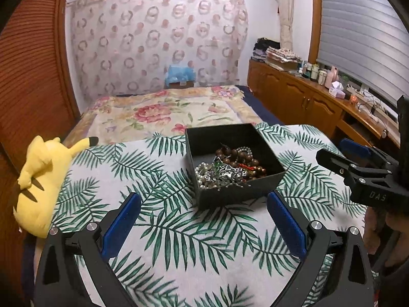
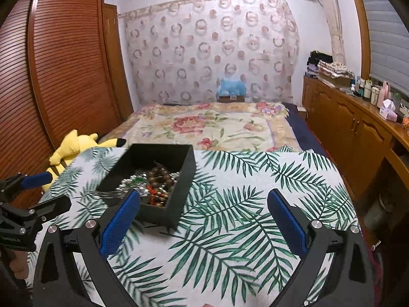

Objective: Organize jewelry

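Surface: we worked over a palm-leaf cloth (image 1: 179, 243) at the bed's foot.
Box: the black box (image 1: 237, 192) sat mid-cloth, its tangled jewelry (image 1: 227, 171) heaped inside.
Left gripper (image 1: 204, 207): jaws wide, empty, just before the box, likely to steady it.
Right gripper (image 2: 204, 204): jaws wide, empty, beside the box.

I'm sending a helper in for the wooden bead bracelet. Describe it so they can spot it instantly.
Find the palm-leaf cloth at the foot of the bed, then the open black box on it. Inside, the wooden bead bracelet lies on the tangle: large round dark-brown beads, unlike the small silvery beads beside it.
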`<state>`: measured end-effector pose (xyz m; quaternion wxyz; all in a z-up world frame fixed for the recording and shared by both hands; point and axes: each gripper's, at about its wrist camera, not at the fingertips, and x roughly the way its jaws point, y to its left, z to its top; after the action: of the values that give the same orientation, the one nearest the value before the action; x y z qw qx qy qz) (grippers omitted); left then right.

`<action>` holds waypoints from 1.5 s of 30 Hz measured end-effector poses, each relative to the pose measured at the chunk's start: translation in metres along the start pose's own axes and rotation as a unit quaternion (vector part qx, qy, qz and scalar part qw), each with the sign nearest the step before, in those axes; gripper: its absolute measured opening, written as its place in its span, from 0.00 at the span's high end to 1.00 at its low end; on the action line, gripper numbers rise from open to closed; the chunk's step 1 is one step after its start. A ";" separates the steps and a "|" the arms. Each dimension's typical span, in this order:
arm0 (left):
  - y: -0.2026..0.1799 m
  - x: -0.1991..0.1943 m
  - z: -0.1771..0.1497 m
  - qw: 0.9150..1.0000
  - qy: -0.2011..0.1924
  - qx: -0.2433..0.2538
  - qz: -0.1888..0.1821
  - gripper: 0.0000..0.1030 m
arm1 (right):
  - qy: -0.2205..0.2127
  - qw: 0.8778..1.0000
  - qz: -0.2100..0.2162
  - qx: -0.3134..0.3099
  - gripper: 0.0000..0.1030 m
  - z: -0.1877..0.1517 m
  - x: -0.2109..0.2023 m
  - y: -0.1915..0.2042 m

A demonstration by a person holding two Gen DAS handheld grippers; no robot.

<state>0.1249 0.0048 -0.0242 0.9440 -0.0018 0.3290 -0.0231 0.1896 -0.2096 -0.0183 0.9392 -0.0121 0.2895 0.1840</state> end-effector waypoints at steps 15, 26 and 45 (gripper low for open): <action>0.000 -0.072 0.001 0.998 -0.055 -0.011 0.010 0.08 | -0.065 0.998 -0.001 -0.004 0.02 -0.002 -0.082 0.023; 0.008 -0.096 -0.015 0.997 -0.068 -0.020 0.028 0.08 | -0.083 0.997 -0.004 -0.002 0.02 -0.012 -0.111 0.028; 0.009 -0.101 -0.022 0.996 -0.076 -0.021 0.032 0.08 | -0.084 0.996 -0.005 -0.006 0.02 -0.019 -0.116 0.035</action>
<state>0.0332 0.0189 0.0213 0.9663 -0.0132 0.2568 0.0140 0.0788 -0.2187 0.0323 0.9611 -0.0035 0.2084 0.1815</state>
